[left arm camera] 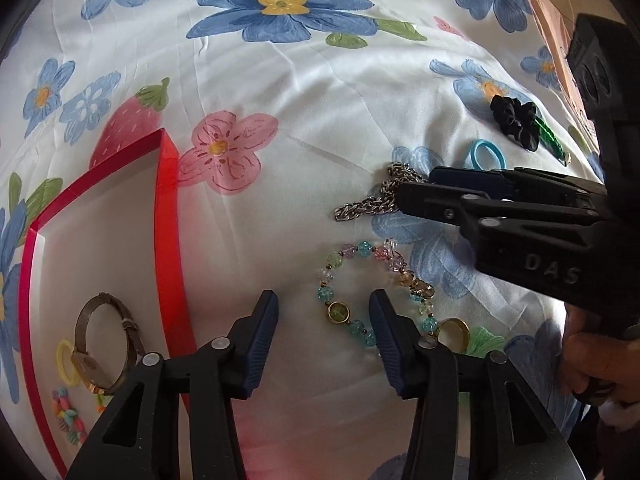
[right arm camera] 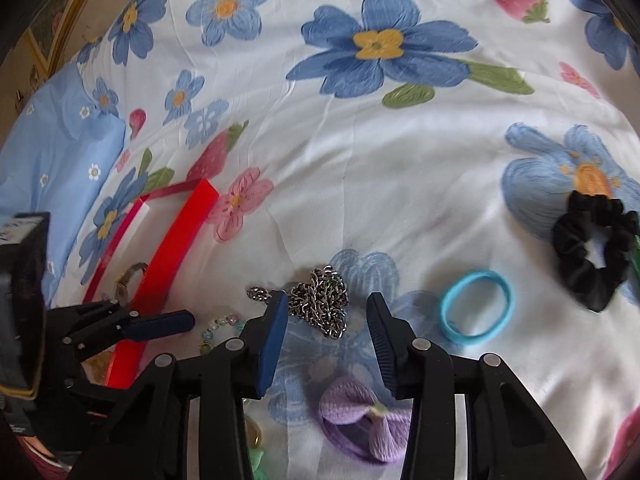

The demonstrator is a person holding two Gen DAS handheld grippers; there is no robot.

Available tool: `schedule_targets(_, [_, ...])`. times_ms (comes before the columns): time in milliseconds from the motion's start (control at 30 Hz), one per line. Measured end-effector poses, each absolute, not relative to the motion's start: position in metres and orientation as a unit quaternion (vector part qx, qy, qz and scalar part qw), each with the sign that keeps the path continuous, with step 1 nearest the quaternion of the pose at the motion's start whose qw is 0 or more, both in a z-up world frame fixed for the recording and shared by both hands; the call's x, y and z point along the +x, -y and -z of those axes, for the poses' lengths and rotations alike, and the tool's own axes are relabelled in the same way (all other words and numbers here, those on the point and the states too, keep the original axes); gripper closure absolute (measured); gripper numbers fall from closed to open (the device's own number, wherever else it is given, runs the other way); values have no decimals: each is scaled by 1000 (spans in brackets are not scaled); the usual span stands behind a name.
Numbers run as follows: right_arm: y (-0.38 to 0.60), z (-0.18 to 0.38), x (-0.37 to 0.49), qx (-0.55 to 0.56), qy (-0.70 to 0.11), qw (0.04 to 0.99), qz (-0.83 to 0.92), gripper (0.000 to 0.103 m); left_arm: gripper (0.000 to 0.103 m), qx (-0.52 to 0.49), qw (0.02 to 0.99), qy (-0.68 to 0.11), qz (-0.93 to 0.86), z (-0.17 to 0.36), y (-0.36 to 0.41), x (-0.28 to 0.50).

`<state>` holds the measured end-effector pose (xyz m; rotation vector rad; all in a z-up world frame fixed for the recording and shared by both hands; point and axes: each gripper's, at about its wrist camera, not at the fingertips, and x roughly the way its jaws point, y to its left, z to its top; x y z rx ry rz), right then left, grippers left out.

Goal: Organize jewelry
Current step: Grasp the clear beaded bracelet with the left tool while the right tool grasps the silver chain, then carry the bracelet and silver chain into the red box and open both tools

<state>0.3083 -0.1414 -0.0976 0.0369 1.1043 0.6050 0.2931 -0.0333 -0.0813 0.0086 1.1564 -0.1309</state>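
Note:
My left gripper [left arm camera: 324,312] is open and empty, its fingers either side of a pastel beaded bracelet [left arm camera: 360,280] on the floral sheet, above it. A gold ring [left arm camera: 454,334] lies just right of it. My right gripper [right arm camera: 328,320] is open and empty over a silver chain [right arm camera: 320,304]; the chain also shows in the left wrist view [left arm camera: 374,200], with the right gripper [left arm camera: 416,188] beside it. A red tray [left arm camera: 166,216] at the left holds a brown watch [left arm camera: 106,344], a yellow ring [left arm camera: 66,362] and a coloured bead piece [left arm camera: 68,418].
A blue band [right arm camera: 476,306], a black scrunchie [right arm camera: 592,256] and a purple bow hair tie [right arm camera: 364,428] lie on the sheet near my right gripper. A blue pillow [right arm camera: 52,168] sits at the far left. A green item [left arm camera: 554,136] lies by the scrunchie.

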Motion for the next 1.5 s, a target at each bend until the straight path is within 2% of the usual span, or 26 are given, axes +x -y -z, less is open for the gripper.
schedule_targets(33, [140,98,308,11,-514,810,-282,67,66,7,836,-545,62,82,34,294])
schedule_targets(100, [139,98,307,6,-511,812,-281,85,93,8,838,-541,71,82,34,295])
schedule_targets(267, [141,90,302,5,-501,820,-278,94,93,-7,844,-530,81,78,31,291])
schedule_targets(500, [152,57,287,38,-468,834,-289,97,94,-52,863,-493,94,50,14,271])
schedule_targets(1000, [154,-16,260,67,-403,857,-315,97,94,-84,904,-409,93,-34,-30,199])
schedule_targets(1500, [97,-45,232,50,-380,846,-371,97,94,-121,914,-385,34,-56,-95,137])
